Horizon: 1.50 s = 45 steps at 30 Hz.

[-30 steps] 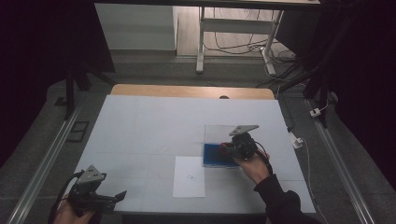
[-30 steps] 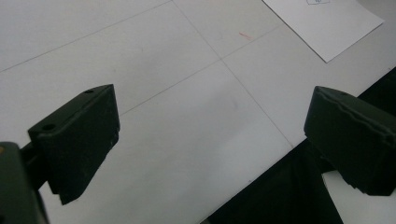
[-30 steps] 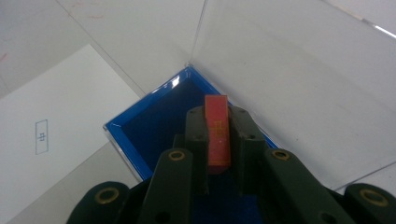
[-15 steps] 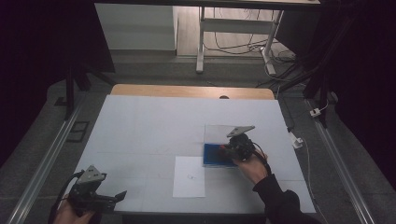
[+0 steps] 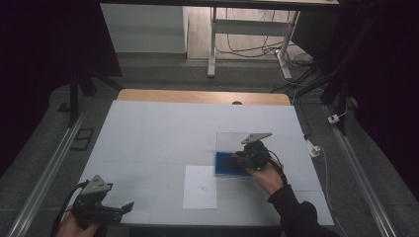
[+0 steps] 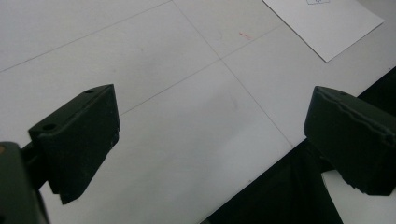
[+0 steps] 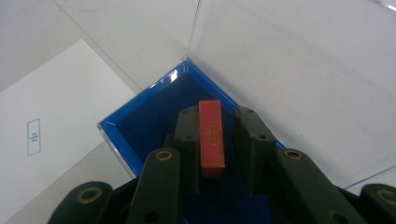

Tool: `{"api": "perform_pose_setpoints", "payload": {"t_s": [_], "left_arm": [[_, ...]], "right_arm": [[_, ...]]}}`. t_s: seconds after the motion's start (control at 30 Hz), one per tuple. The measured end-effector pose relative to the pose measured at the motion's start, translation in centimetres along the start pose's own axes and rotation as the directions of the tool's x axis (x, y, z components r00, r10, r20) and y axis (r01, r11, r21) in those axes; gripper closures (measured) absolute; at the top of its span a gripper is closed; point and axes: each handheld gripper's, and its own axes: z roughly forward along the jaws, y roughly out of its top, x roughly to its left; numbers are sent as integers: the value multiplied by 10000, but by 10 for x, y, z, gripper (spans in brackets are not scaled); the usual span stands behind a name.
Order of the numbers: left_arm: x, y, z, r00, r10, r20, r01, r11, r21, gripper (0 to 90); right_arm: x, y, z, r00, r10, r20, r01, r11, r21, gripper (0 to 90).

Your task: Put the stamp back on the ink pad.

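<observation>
- Presently we list the right tongs (image 7: 217, 112) first: their jaws have just been opening. A red block (image 7: 211, 137) stands between them. The left jaw lies against the block, and a narrow gap shows on the block's other side, so we count it as no longer clamped.
- Red block: long and narrow, with a faint square mark on its upper face. It sits at the centre of the right gripper view, over the dark blue floor of the box.
- Blue box (image 5: 226, 164): a shallow tray with a bright blue rim, just right of centre in the high view. It rests on the table (image 5: 163, 128).
- Clear lid (image 5: 231, 141): a see-through panel rising from the far edge of the box, above it in the high view.
- Sheet of paper (image 5: 200, 186): white, lying flat just left of the box at lower centre of the high view. It carries a small printed mark (image 7: 33, 136), and we cannot tell what the mark reads.
- Right hand (image 5: 264, 177): in a dark sleeve, it comes in from the lower right of the high view and holds the right tongs over the box.
- Left tongs (image 5: 129, 206): at the lower left of the high view, near the table's front edge and well apart from the box. The jaws stand wide apart with nothing between them, only bare table surface.
</observation>
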Motion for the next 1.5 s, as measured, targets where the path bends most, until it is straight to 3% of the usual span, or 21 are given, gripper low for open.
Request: {"api": "perform_pose_setpoints", "payload": {"t_s": [0.43, 0.73, 1.0, 1.13, 1.2, 1.5], "left_arm": [[0, 0, 0, 10000, -16, 26, 16, 10000, 0, 43], [0, 0, 0, 10000, -21, 23, 21, 10000, 0, 43], [0, 0, 0, 10000, -21, 15, 21, 10000, 11, 43], [0, 0, 0, 10000, -42, 37, 42, 10000, 14, 43], [0, 0, 0, 10000, -45, 29, 45, 10000, 3, 43], [1, 0, 0, 10000, -80, 49, 80, 10000, -11, 43]], "right_arm": [[4, 1, -9, 9998, 194, -31, -195, 9993, -326, 521], [9, -1, -11, 9998, 192, -77, -194, 9996, -200, 288], [10, -3, -16, 9977, 649, -218, -656, 9974, -313, 90], [10, -4, -17, 9970, 728, -255, -732, 9972, -143, 52], [12, -4, -18, 9984, 543, -182, -545, 9984, -119, 25], [18, -8, -28, 9986, 471, -239, -482, 9977, -475, 0]]}}
